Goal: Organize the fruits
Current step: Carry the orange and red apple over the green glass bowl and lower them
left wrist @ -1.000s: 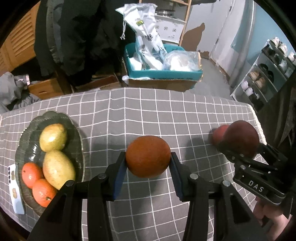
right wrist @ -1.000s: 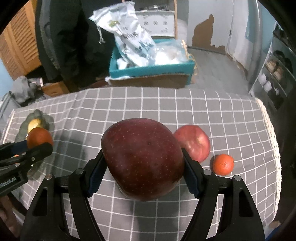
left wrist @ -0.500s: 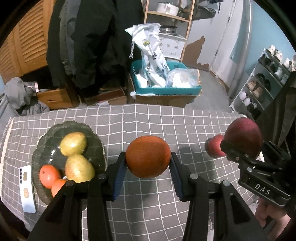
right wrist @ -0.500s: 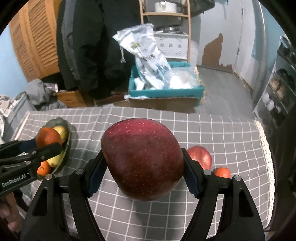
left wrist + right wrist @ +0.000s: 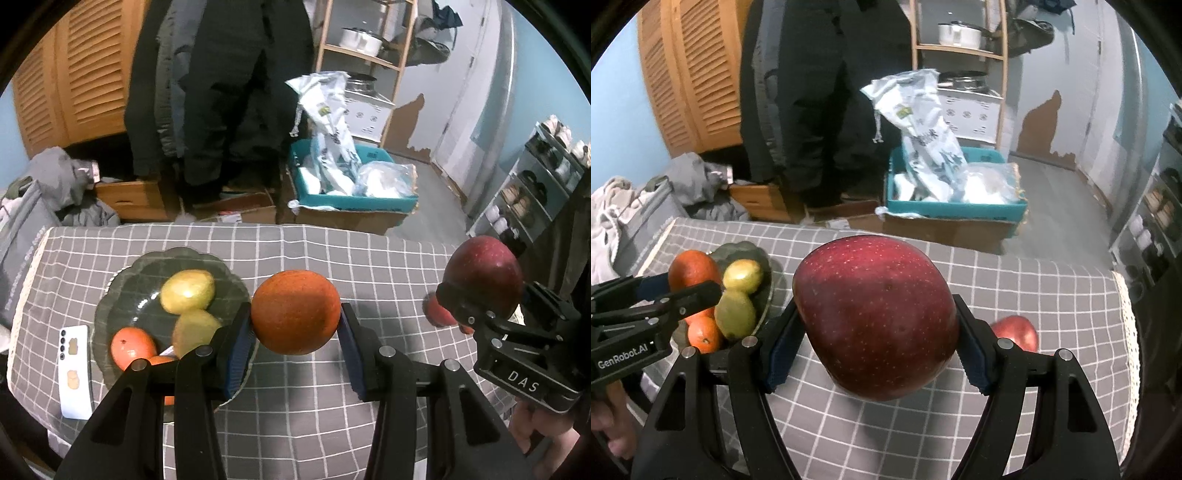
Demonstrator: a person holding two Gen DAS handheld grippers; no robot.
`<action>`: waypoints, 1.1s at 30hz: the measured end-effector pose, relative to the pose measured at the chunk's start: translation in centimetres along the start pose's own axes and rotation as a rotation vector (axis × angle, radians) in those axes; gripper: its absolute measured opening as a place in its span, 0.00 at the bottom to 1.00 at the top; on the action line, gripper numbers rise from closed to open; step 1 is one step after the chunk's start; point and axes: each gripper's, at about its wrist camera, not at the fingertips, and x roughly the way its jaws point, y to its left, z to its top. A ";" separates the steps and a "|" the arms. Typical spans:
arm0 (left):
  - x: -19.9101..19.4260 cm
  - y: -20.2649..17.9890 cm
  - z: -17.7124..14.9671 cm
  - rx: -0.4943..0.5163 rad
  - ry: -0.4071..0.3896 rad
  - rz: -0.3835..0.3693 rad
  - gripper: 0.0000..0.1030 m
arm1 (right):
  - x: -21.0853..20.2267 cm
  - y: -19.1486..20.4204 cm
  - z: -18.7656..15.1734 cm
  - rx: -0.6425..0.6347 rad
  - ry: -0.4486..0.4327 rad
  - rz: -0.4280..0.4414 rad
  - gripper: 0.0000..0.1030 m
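Left gripper [image 5: 295, 325] clamps an orange [image 5: 295, 312] above the table [image 5: 332, 258], nearer the fruit plate [image 5: 122, 295] on its left; right gripper [image 5: 877, 332] grips a red apple [image 5: 877, 314], farther off.

left wrist: on my left gripper [image 5: 295, 341], looking down-forward, close above table [image 5: 369, 266] | right wrist: same from my right gripper [image 5: 875, 354] | shared: table, plate [image 5: 122, 291], blue crate [image 5: 354, 201]
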 end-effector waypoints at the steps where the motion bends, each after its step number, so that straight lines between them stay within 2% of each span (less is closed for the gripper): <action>1: -0.1 0.5 0.0 -0.007 -0.003 0.005 0.45 | 0.1 0.4 0.2 -0.006 0.000 0.005 0.73; 21: -2.2 10.1 -0.5 -0.151 -0.048 0.116 0.45 | 2.6 9.3 2.9 -0.123 0.003 0.100 0.73; 33: -2.6 15.6 -1.2 -0.227 -0.044 0.196 0.45 | 6.8 14.8 3.9 -0.178 0.057 0.180 0.73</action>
